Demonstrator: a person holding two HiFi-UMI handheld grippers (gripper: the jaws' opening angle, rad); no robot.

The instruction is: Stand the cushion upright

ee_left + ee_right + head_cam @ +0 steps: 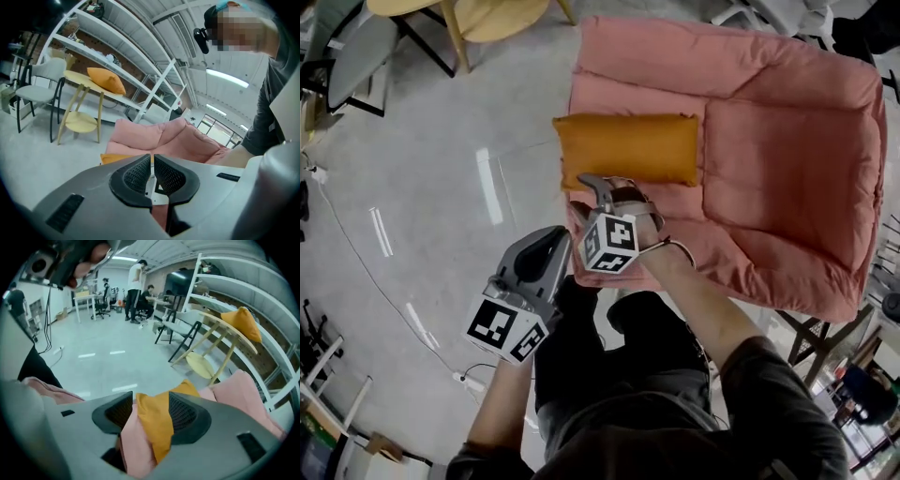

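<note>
Right now the orange cushion (pixel 628 148) is lying flat on the pink sofa (pixel 787 159), close to the sofa's edge that is nearest to the person. Its long side is running along that edge.

The right gripper (pixel 605 190) is reaching over that same edge of the sofa and meeting the near side of the cushion. In the right gripper view, its two jaws are pinching the cushion's orange cloth between them. A fold of the sofa's pink cloth is getting squeezed in beside it.

The left gripper (pixel 551 246) is hanging over the gray floor (pixel 441 187), just beside the sofa's near edge and a little behind the right gripper. It is not touching the cushion. In the left gripper view, its jaws are pressing almost together with only a thin crack between them, and they are holding nothing.

Past the sofa, a round wooden table (pixel 89 84) is standing on the floor. A second orange cushion (pixel 107 80) is sitting on top of it. A gray chair (pixel 44 89) is standing next to the table, farther from the sofa. A white rack (pixel 140 70) is rising behind the sofa and the table. Far from the sofa, some people (pixel 136 289) are standing and sitting at desks.
</note>
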